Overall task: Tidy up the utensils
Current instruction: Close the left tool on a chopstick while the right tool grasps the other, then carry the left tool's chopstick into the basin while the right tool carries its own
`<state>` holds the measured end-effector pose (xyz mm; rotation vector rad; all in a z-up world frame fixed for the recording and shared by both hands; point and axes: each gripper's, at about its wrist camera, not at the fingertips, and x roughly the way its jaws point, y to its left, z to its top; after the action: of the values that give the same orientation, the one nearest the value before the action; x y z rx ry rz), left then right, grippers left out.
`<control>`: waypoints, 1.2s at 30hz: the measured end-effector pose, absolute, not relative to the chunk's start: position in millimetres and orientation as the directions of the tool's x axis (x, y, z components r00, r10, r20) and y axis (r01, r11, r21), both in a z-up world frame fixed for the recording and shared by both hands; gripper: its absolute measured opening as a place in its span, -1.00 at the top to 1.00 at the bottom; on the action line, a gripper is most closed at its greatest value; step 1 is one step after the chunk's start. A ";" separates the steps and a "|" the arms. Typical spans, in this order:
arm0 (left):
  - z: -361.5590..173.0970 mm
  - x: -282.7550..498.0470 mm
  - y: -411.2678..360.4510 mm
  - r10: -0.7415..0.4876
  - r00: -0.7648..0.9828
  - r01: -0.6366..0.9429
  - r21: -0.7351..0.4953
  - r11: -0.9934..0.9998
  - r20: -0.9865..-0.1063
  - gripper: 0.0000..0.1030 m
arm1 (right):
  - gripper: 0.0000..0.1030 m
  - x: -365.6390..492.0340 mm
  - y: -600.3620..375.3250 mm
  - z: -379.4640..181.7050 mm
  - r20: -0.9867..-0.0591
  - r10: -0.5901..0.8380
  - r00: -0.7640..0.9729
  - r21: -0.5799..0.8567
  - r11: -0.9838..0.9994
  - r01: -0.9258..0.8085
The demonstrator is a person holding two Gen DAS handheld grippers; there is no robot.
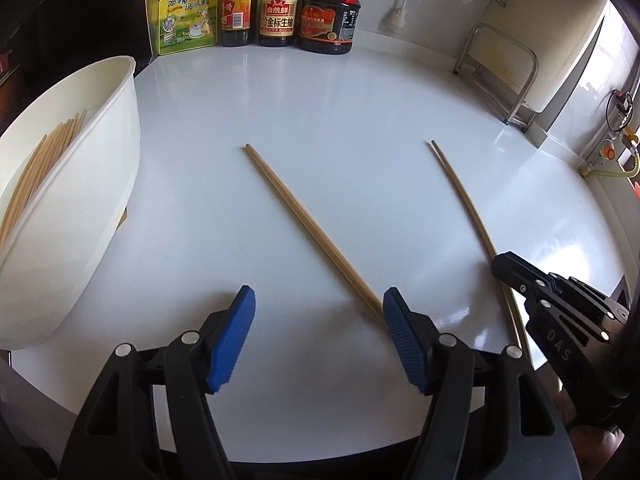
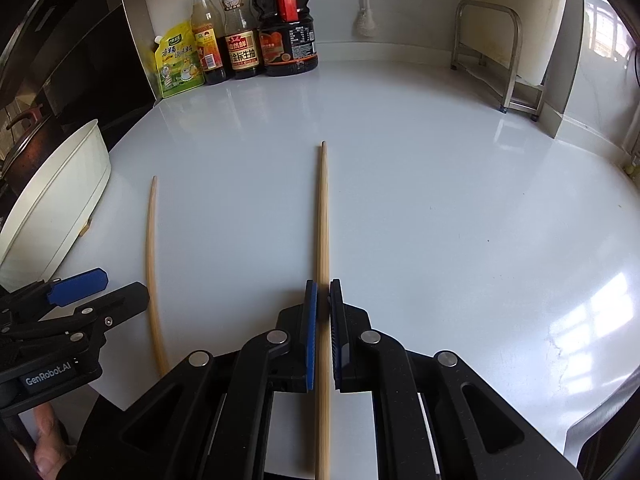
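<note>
My left gripper (image 1: 320, 320) hangs open just above the white countertop (image 1: 320, 100). A wooden chopstick (image 1: 304, 216) lies on the counter, and its near end runs up to the inner edge of the right-hand blue pad (image 1: 404, 344); nothing is pinched. A second chopstick (image 1: 464, 196) lies further right with my right gripper (image 1: 505, 266) on it. In the right wrist view that gripper (image 2: 323, 288) is shut on this chopstick (image 2: 323, 208), which points straight ahead. The other chopstick (image 2: 152, 256) lies to its left, beside the left gripper (image 2: 100, 292).
A white tub (image 1: 100, 184) holding several chopsticks (image 1: 36, 168) leans at the left, seen again as the tub (image 2: 60, 200). Sauce bottles (image 1: 280, 4) and a yellow pouch (image 1: 186, 12) line the back wall. A metal rack (image 1: 500, 76) stands back right. A dark pot (image 2: 28, 148) sits beyond the tub.
</note>
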<state>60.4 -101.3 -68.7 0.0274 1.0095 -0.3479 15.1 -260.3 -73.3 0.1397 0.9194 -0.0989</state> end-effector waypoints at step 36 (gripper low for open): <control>-60.5 59.9 -118.0 -0.346 0.442 0.363 -0.187 0.913 -0.828 0.87 | 0.88 12.3 -258.3 -65.6 -0.774 0.010 0.633 0.113 0.986 0.123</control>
<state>59.9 -118.0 -60.5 0.0186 1.0221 -0.4393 12.3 -258.3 -65.6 0.1607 0.8843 -0.0646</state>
